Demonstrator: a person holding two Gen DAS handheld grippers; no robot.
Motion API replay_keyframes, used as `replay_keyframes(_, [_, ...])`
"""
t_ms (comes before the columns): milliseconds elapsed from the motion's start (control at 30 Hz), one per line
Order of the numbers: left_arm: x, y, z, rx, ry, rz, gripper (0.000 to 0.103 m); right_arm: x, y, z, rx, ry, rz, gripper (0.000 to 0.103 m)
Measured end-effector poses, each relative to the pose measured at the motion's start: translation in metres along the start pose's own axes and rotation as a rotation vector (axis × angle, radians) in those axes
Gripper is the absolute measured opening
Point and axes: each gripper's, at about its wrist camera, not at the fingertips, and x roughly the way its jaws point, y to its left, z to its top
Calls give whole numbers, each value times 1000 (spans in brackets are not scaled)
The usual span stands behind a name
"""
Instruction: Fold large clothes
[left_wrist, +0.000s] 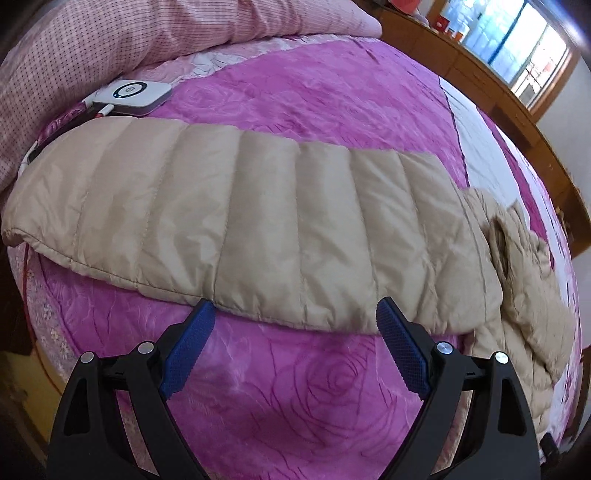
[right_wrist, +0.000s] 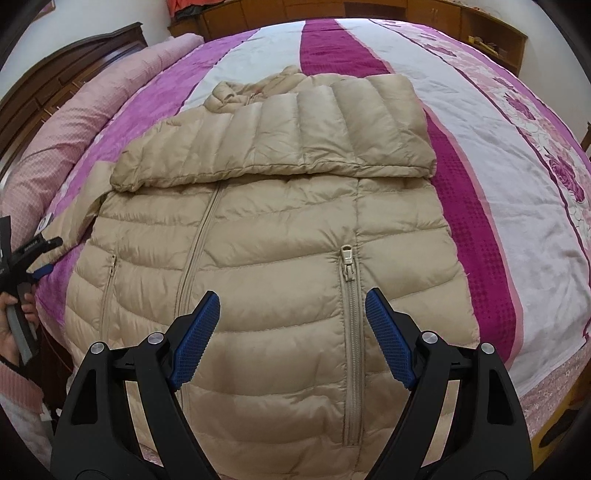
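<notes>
Bedroom, pink rose-print bed (right_wrist: 498, 192); the beige puffer jacket (right_wrist: 266, 236) lies flat on it, one sleeve (right_wrist: 280, 140) already folded across the chest; slick puffy fabric could slide or spring back open mid-fold; left tool (left_wrist: 295, 321) and right tool (right_wrist: 291, 310) both gape wide, gripping nothing.

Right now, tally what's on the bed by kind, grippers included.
Beige puffer jacket: 1
White square device: 1
Pink dotted quilt: 1
Grippers: 2, the left gripper and the right gripper, both with fingers open, holding nothing
Total: 5
</notes>
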Motion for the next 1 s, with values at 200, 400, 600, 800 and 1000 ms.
replay_keyframes(200, [6,1,10,-21,-27,23,87,4,0,-5,-1,25,-11,81])
replay_keyframes(400, [-6,8,9,-25,-90,41,87,4,-3,-7,2,37,-16,81])
replay_keyframes(600, [2,24,22,-82,-85,51,86,7,0,-5,0,58,-17,80])
replay_keyframes(800, [8,23,24,-44,-126,103,61,13,1,-9,4,77,-27,80])
replay_keyframes(1000, [-8,13,22,62,-157,63,11,10,-3,-10,7,62,-28,81])
